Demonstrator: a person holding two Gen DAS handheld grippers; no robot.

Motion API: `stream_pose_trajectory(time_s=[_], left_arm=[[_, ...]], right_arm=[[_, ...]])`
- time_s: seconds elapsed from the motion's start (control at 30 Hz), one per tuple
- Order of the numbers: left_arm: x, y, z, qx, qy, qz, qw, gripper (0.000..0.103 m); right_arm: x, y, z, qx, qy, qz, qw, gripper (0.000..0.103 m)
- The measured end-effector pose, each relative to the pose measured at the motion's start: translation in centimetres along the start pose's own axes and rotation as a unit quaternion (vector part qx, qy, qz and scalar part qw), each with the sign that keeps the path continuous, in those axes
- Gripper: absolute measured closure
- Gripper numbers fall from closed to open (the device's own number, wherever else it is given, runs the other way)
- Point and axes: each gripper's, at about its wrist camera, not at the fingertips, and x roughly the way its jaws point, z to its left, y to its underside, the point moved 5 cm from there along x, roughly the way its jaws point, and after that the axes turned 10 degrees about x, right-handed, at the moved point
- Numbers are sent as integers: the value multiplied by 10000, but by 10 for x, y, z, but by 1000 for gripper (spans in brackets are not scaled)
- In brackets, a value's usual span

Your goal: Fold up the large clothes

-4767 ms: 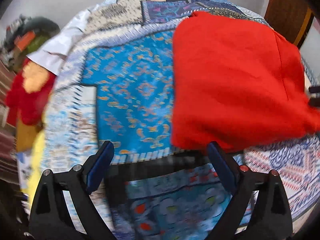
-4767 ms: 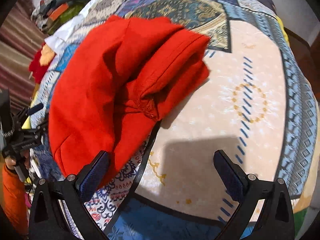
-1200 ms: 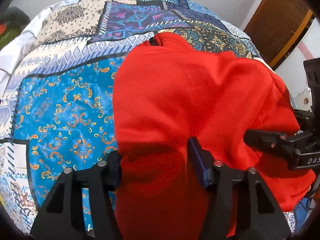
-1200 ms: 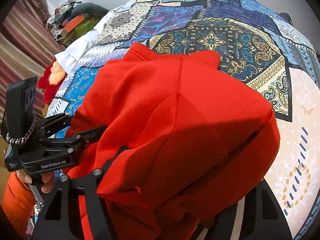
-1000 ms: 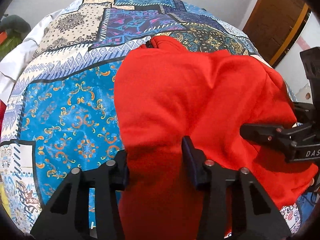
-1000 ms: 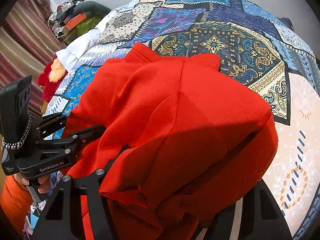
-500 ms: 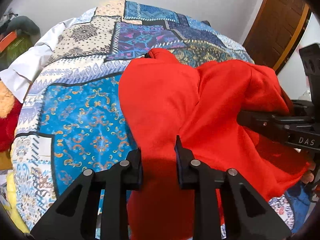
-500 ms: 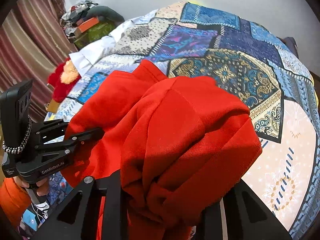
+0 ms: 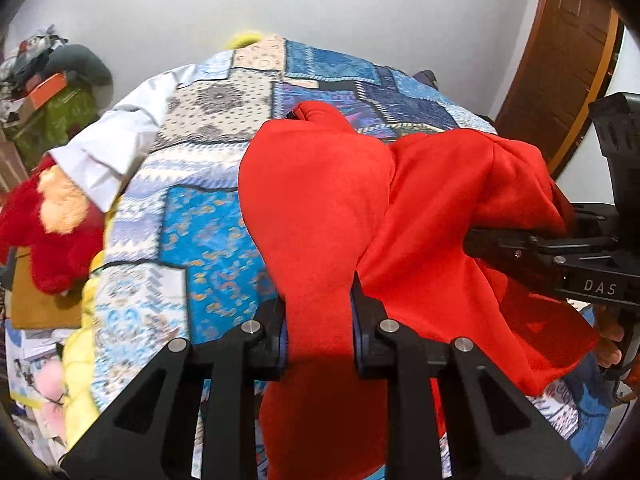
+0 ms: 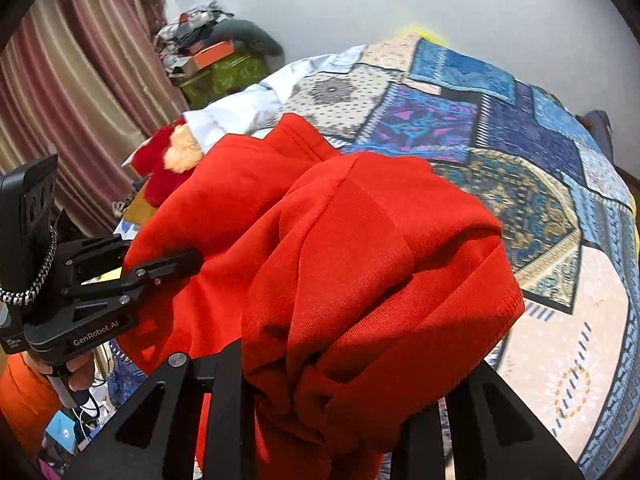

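Observation:
A large red garment [image 9: 320, 200] hangs bunched between both grippers above a bed with a patchwork cover [image 9: 208, 232]. My left gripper [image 9: 319, 304] is shut on a fold of its near edge. My right gripper [image 10: 320, 364] is shut on a thick bundle of the same garment [image 10: 360, 260], which hides its fingertips. The right gripper also shows at the right of the left wrist view [image 9: 560, 252], and the left gripper shows at the left of the right wrist view [image 10: 160, 268]. The garment's far end still rests on the cover.
A white sheet [image 9: 116, 148] and a red plush toy [image 9: 48, 224] lie at the bed's left edge. A green bin with clutter [image 10: 224, 68] stands by striped curtains [image 10: 72, 92]. A wooden door [image 9: 560, 60] is at the right.
Both grippers have closed on the red garment and lifted it off the bed. The cloth has bunched up and both views have tilted up toward the wall.

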Motion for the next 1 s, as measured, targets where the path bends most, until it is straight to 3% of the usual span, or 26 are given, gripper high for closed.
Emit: stream_pose_trajectory(time_s=[0.43, 0.6, 0.77, 0.87, 0.93, 1.0], left_arm=[[23, 73, 60, -571, -270, 629, 9960, 80], [29, 91, 68, -625, -279, 649, 9955, 78], [35, 94, 66, -555, -295, 671, 9958, 68], [42, 99, 66, -599, -267, 727, 9952, 61], [43, 103, 67, -709, -240, 747, 9944, 55], [40, 104, 69, -807, -249, 747, 9936, 52]], right_arm=[[81, 30, 47, -171, -132, 834, 9963, 79], [112, 39, 49, -249, 147, 1072, 9938, 79], [123, 40, 35, -222, 306, 1265, 9912, 76], [124, 45, 31, -328, 485, 1371, 9888, 60], [123, 50, 27, -445, 695, 1439, 9862, 37], [117, 54, 24, -564, 805, 1421, 9850, 30]])
